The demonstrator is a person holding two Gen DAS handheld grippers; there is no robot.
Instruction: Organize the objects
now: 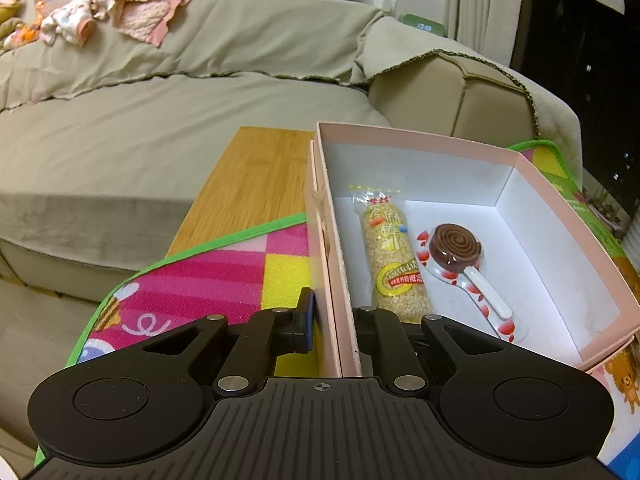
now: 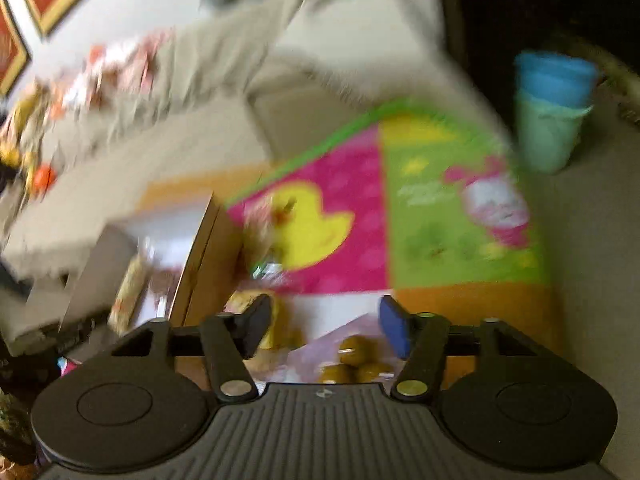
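Note:
A pink box with a white inside stands on a colourful play mat. In it lie a wrapped sesame snack bar and a brown spiral lollipop in its wrapper. My left gripper is shut on the box's left wall, one finger outside and one inside. The right wrist view is heavily blurred. My right gripper is open, with nothing pressed between its blue pads. Beneath it lie brown round pieces on a pale pink wrapper. The box shows at the left.
A beige covered sofa with a heap of clothes fills the back. A wooden tabletop shows beyond the mat. Stacked blue and green bins stand on the floor at the right. More snack packets lie on the mat.

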